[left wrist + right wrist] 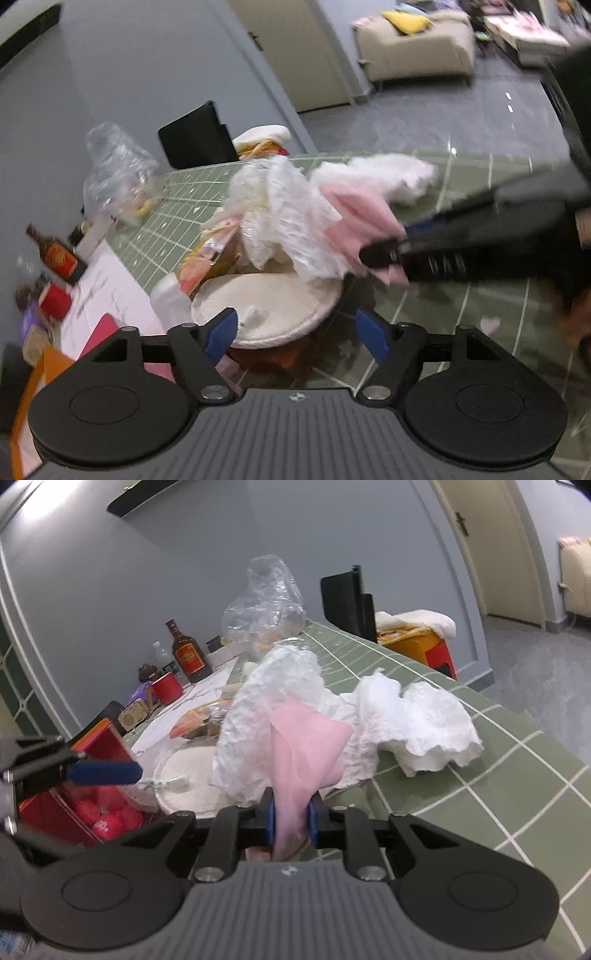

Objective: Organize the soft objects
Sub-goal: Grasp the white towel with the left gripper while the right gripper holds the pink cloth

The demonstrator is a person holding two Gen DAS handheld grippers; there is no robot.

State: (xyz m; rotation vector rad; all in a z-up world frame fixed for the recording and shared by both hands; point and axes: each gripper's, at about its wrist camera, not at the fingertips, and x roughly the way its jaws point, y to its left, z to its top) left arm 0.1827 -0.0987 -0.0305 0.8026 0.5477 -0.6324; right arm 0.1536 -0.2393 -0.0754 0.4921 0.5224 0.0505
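My right gripper [291, 821] is shut on a pink cloth [306, 746], which rises between its blue pads with crumpled white tissue [258, 723] around it. In the left wrist view the same gripper [384, 254] comes in from the right, holding the pink cloth [354, 214] and white tissue [288, 214] above the table. More white crumpled tissue [424, 723] lies on the green checked tablecloth [498, 775]. My left gripper [295, 332] is open and empty, just in front of a round cream pad [280, 306]. One of its blue fingers [105, 771] shows at the left of the right wrist view.
A clear plastic bag [269, 602], a brown bottle [186, 653], a red cup [168, 688] and a red box of pink balls [99, 794] crowd the table's left side. A black stand [347, 602] sits at the far edge. Snack packets [207, 258] lie beside the cream pad.
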